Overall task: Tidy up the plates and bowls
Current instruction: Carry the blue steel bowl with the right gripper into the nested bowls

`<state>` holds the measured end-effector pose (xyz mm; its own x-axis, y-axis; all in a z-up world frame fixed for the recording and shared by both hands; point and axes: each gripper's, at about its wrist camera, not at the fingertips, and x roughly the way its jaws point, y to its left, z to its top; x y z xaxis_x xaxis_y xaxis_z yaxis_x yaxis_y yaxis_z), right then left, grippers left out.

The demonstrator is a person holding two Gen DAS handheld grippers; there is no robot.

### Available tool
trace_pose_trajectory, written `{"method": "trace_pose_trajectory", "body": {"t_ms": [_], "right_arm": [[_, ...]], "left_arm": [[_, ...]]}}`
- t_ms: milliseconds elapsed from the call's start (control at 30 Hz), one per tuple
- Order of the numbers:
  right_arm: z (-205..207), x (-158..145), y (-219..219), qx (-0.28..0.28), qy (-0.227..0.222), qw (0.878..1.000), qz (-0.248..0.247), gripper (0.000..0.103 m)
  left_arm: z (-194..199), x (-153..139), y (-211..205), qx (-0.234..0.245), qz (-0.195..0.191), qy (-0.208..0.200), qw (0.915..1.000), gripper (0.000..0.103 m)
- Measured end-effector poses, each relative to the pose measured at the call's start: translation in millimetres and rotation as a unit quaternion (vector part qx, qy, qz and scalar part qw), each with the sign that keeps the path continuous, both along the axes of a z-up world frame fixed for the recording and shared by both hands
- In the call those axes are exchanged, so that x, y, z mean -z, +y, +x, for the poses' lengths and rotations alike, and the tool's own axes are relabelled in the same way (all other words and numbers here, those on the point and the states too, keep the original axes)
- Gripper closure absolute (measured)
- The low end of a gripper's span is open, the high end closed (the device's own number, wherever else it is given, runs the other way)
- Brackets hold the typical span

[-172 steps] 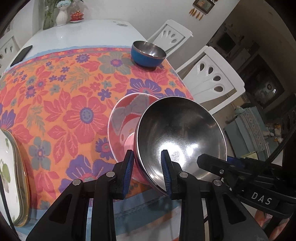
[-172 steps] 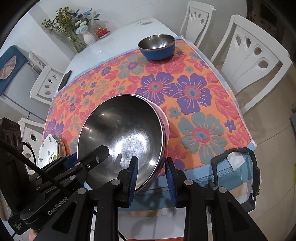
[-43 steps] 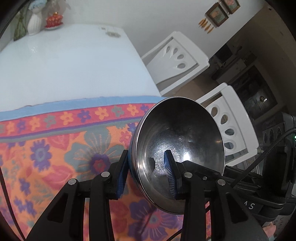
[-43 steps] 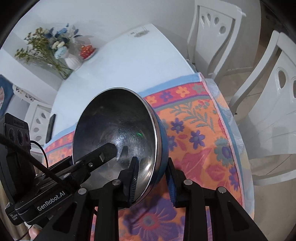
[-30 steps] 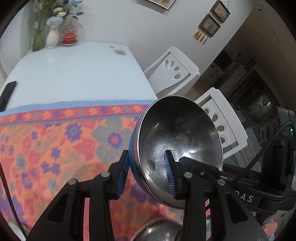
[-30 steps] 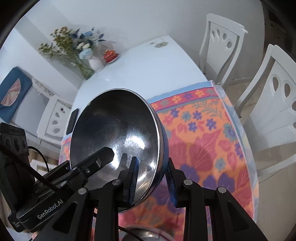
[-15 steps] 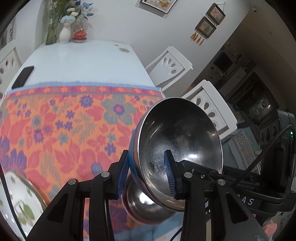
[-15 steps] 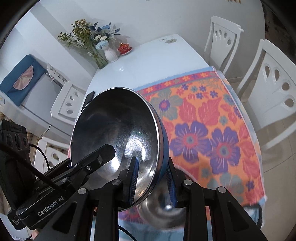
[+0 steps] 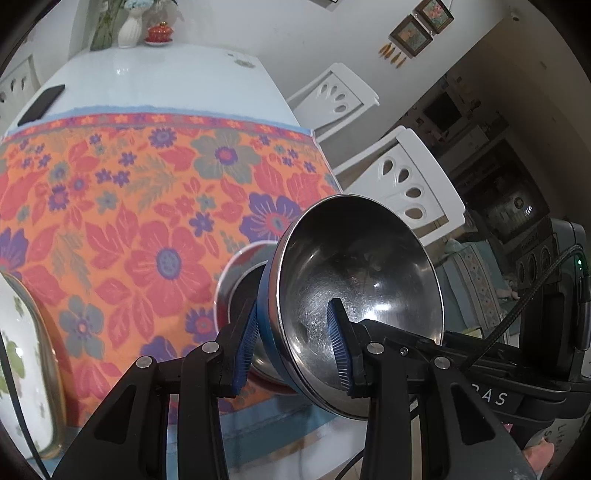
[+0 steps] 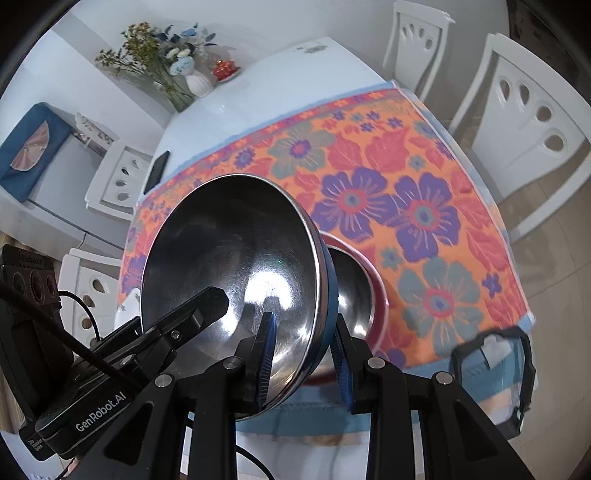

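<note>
both grippers tilt steeply down at the near table edge. the left gripper [image 9: 291,343] and right gripper [image 10: 301,354], jaws narrowly parted, each pinch the blue bowl [image 9: 354,295] rim (opposite sides), tipped above the pink bowl [image 10: 373,295] on the floral cloth [image 9: 129,221].

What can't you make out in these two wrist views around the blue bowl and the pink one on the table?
- Pink bowl: in both views the held blue bowl covers most of it; whether the two touch is unclear.
- White plates: cut off by the left view's edge; their count is unclear.
- Black-framed object at the table's near corner, right view: blurred, so unidentifiable.
- Wall pictures, left view: too small to read.
</note>
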<state>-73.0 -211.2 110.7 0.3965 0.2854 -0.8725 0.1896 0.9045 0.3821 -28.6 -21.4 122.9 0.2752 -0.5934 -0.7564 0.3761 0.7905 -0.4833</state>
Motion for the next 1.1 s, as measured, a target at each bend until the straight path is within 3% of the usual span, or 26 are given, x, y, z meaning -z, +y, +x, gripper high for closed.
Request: {"method": "trace_pose_trajectory", "body": {"t_ms": [533, 733, 1100], "right_arm": [[-4, 33, -11, 0.02, 0.051, 0.998, 0.021, 0.074], [-3, 38, -12, 0.022, 0.058, 0.998, 0.02, 0.074], [1, 37, -13, 0.026, 0.054, 0.998, 0.02, 0.074]], "left_arm": [[-2, 25, -14, 0.013, 0.031, 0.014, 0.9993, 0.07], [-2, 31, -18, 0.015, 0.057, 0.011, 0.9982, 0.069], [7, 30, -21, 0.015, 0.067, 0.01, 0.9976, 0.067]]}}
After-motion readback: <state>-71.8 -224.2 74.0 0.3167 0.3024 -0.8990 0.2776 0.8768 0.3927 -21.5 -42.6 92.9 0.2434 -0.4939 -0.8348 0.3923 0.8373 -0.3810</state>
